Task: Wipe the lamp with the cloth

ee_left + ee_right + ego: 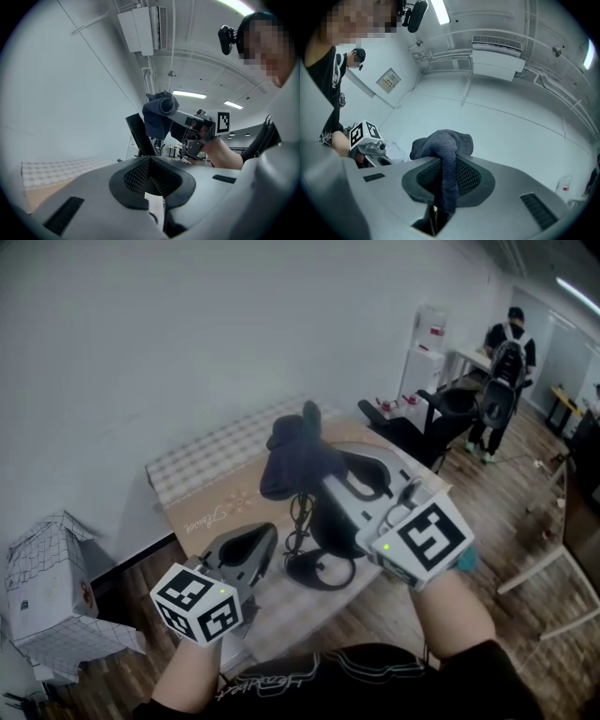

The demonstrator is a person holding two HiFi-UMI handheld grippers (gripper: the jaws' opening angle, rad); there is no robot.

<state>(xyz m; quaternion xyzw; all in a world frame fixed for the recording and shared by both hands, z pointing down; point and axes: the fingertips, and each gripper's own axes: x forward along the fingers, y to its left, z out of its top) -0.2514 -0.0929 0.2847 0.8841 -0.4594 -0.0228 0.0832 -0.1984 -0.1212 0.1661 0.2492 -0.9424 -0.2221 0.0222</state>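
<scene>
White wall backs the table (202, 465); near its front edge stands the lamp (140, 135). My right gripper (323, 474), forearm stretched forward, pinches the dark cloth (289, 460) at the lamp's top. My left gripper (255, 545) hovers low, jaws together, empty.

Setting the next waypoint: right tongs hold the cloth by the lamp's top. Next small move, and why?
Likely draw the cloth down the stem of the lamp. The right gripper has its tongs shut on the cloth, up beside the lamp's upper part; contact is unclear. The left gripper, shut and empty, sits near the base.
</scene>
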